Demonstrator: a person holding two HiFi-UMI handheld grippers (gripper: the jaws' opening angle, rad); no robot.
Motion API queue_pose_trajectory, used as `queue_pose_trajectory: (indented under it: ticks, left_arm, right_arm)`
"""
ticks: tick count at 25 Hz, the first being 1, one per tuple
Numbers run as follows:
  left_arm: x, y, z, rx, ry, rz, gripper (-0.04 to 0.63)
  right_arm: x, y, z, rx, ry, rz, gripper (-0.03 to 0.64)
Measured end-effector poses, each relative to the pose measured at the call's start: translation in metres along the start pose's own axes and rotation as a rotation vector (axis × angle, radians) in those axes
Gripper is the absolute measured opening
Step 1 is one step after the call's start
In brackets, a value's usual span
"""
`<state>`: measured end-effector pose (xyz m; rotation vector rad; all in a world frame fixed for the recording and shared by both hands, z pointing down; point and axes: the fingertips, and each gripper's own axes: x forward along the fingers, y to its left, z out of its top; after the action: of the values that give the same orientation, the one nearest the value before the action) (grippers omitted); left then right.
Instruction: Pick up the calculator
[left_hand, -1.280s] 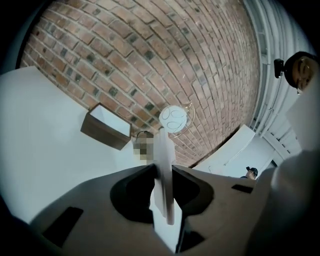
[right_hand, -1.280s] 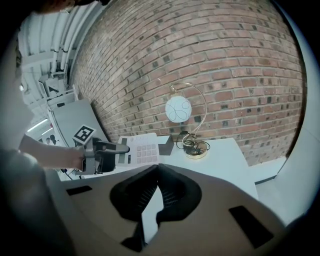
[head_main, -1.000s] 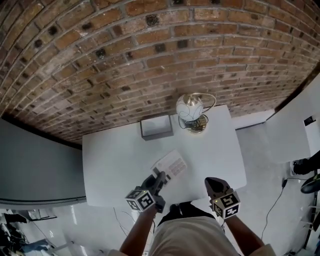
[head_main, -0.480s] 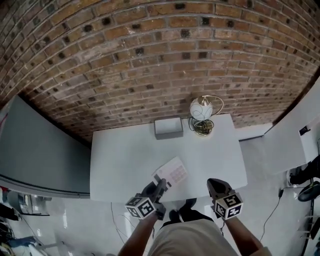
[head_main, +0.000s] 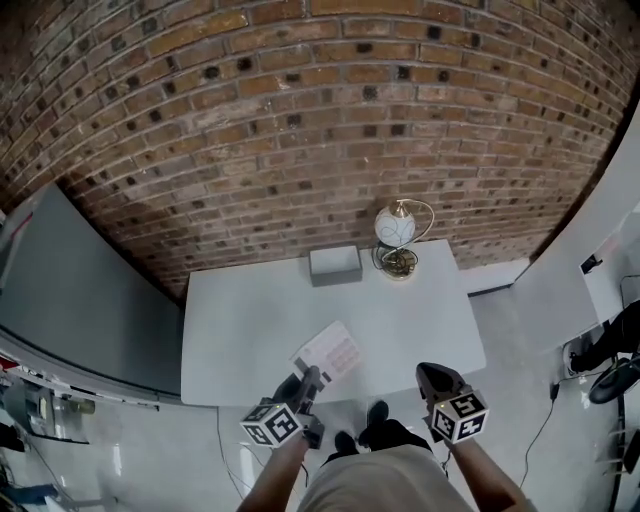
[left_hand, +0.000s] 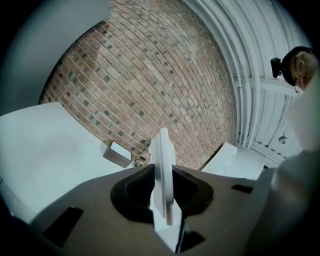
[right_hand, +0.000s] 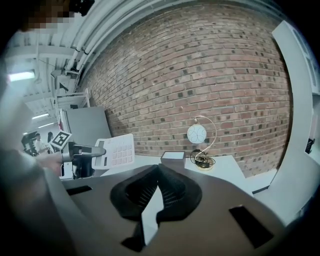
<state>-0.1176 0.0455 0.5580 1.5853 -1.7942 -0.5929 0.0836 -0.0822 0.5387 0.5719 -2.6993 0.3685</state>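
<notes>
The white calculator (head_main: 328, 352) hangs in the air over the front edge of the white table (head_main: 250, 310), tilted with its keys facing up. My left gripper (head_main: 307, 380) is shut on its near end. Seen from the left gripper view, the calculator (left_hand: 162, 160) stands edge-on between the jaws of that gripper (left_hand: 163, 200), which press on both faces. From the right gripper view the calculator (right_hand: 116, 150) shows its keypad at the left, held by the left gripper (right_hand: 97, 150). My right gripper (head_main: 433, 380) hovers off the table's front right; its jaws (right_hand: 158, 170) meet with nothing between them.
At the table's back edge by the brick wall stand a small grey box (head_main: 335, 265) and a globe lamp on a curved brass arm (head_main: 396, 228). A grey panel (head_main: 80, 290) leans at the left. White furniture and cables (head_main: 600, 350) lie at the right.
Both grippers have risen and drawn back from the table toward the person. The calculator has stayed in the left gripper's grip and come off the table with it.
</notes>
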Motion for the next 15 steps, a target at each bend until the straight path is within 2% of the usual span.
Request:
queue_pose_trajectory:
  ticks: [8, 15]
  left_arm:
    - [-0.029, -0.015, 0.005, 0.019, -0.049, 0.01, 0.095]
    - [-0.033, -0.044, 0.006, 0.004, -0.107, 0.005, 0.095]
  right_arm:
    - [-0.031, 0.0, 0.013, -0.052, -0.058, -0.008, 0.012]
    - [-0.048, -0.019, 0.031, -0.086, -0.086, 0.04, 0.012]
